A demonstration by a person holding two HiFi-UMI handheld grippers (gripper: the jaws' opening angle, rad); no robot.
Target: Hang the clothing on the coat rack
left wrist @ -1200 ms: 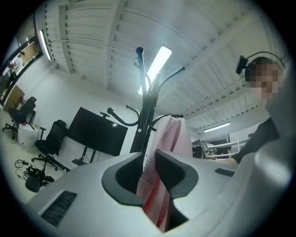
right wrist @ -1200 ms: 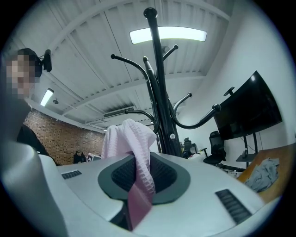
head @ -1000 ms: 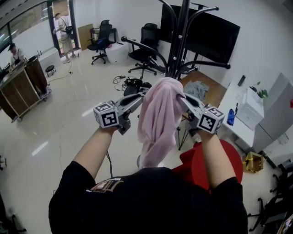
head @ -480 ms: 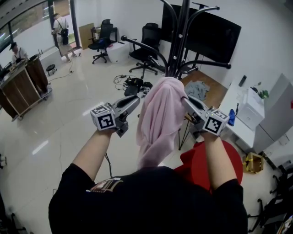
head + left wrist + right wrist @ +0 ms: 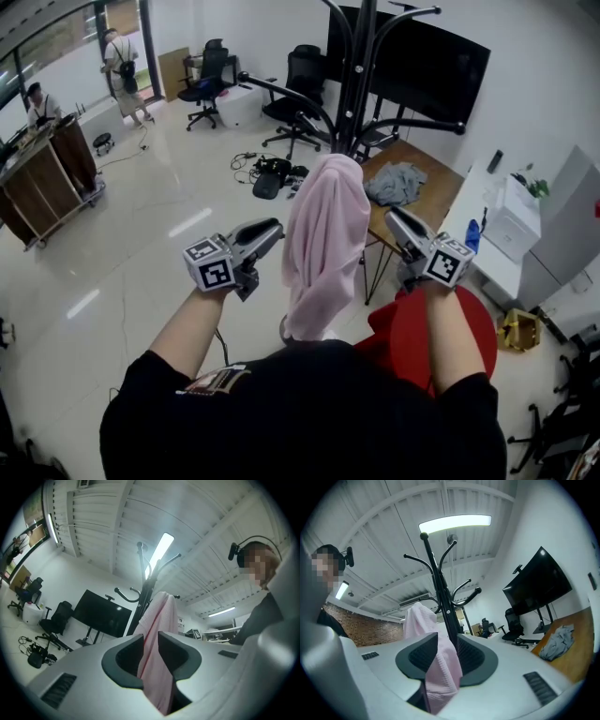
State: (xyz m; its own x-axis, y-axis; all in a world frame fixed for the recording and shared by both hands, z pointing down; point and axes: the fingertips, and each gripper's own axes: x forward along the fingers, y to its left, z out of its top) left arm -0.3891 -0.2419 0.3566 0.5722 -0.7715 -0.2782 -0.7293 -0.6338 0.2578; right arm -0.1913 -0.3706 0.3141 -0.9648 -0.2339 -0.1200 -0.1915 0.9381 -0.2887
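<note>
A pink garment point(image 5: 323, 244) is draped over a hook of the black coat rack point(image 5: 354, 84) and hangs straight down in front of me. My left gripper point(image 5: 274, 228) sits at the garment's left edge, its narrow jaw gap filled with pink cloth point(image 5: 157, 620), and it is shut on it. My right gripper point(image 5: 394, 218) is just right of the garment, and its jaws are opening. Cloth point(image 5: 436, 667) still lies loosely between them and spills over one pad. The rack's pole point(image 5: 436, 573) rises behind.
Behind the rack are a black TV point(image 5: 422, 66), office chairs point(image 5: 300, 84) and floor cables point(image 5: 267, 173). A wooden table point(image 5: 436, 192) carries a grey cloth point(image 5: 398, 183). A red seat point(image 5: 412, 328) is at the lower right, a white desk point(image 5: 497, 234) at the right, and a cart point(image 5: 47, 178) and people at the far left.
Both grippers have dropped and drawn back from the top of the garment. The right one has pulled away to the right. The garment stays draped on the hook.
</note>
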